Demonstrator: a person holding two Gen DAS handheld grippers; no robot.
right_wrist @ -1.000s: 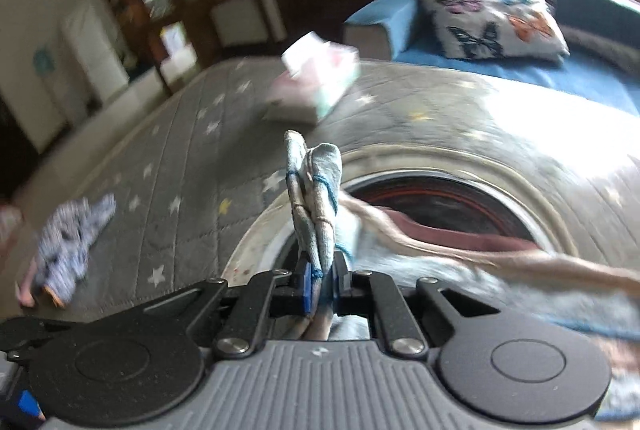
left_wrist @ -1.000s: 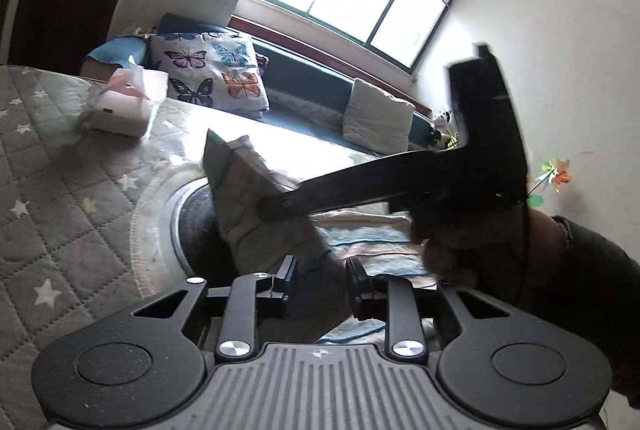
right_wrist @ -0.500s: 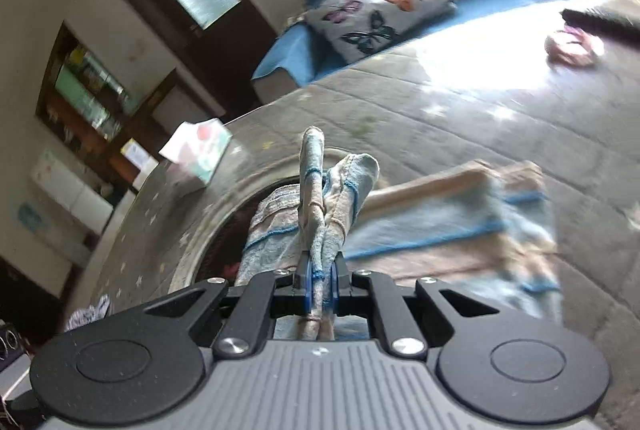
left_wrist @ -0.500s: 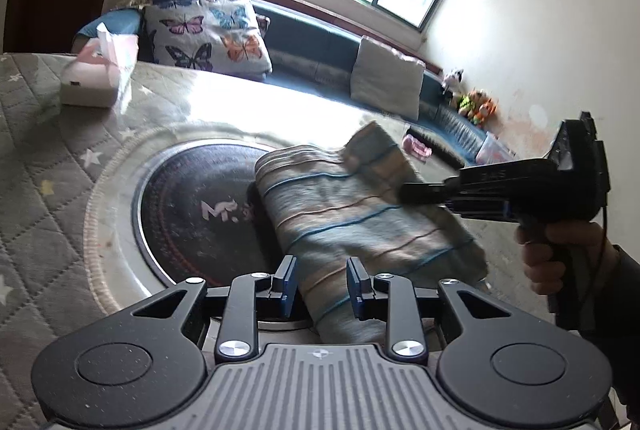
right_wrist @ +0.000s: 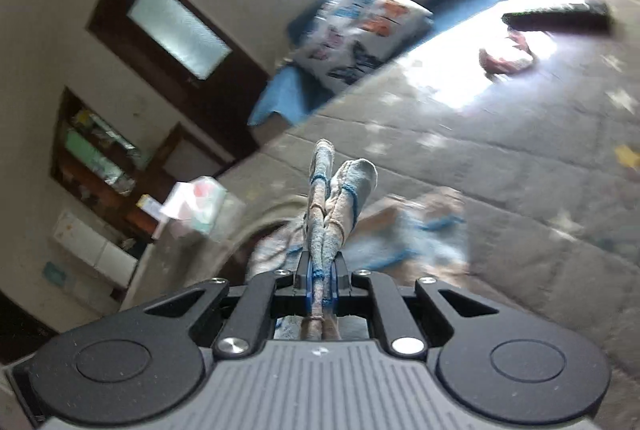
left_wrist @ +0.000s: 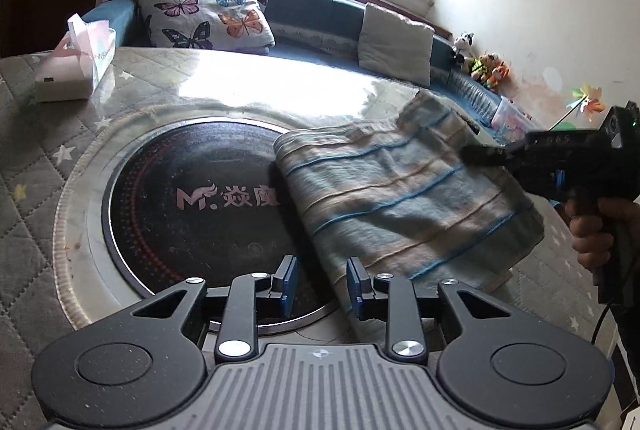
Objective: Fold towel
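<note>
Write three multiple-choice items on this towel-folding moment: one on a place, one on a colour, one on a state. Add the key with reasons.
1. Where does the towel lie?
A. on the sofa
B. partly over the round black cooktop
C. on the floor

2. What colour are the towel's thin stripes?
A. red
B. green
C. blue

3. How do the left tongs stand?
A. open, holding nothing
B. shut on the towel
C. shut on the tissue box

Key: B, its left edge overlaps the disc; C, blue lines cross the cloth; A, their pads stand apart while the right tongs pinch the towel.
</note>
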